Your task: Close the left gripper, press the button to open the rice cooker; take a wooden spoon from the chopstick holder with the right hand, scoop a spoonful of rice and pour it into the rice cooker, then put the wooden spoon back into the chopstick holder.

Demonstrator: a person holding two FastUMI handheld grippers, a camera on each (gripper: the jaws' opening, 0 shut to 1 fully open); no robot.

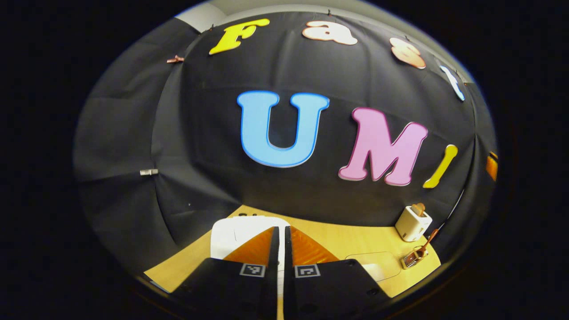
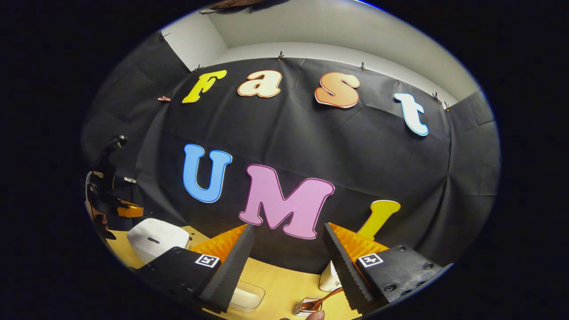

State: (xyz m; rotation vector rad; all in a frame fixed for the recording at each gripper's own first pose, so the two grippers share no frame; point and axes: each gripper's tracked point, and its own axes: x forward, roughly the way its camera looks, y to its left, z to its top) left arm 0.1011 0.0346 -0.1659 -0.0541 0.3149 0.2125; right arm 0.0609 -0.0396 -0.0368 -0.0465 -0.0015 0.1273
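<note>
In the left gripper view my left gripper (image 1: 281, 229) is shut with nothing in it, its tips just above the white rice cooker (image 1: 231, 235), whose lid is down. The right gripper view shows that left gripper (image 2: 116, 207) at the far left, over the rice cooker (image 2: 155, 240). My right gripper (image 2: 289, 226) stands open and empty above the table. A wooden spoon (image 1: 429, 242) leans in a small metal chopstick holder (image 1: 413, 258) at the right. The holder (image 2: 304, 306) and spoon (image 2: 326, 297) lie low between my right fingers. A clear rice box (image 1: 373, 264) sits near the holder.
A white toaster-like box (image 1: 413, 222) stands behind the holder against the black cloth wall. The wooden table (image 1: 338, 242) runs from the cooker to the holder. The clear box (image 2: 246, 295) lies under my right gripper's left finger. A person's fingertip (image 2: 316, 315) shows at the bottom edge.
</note>
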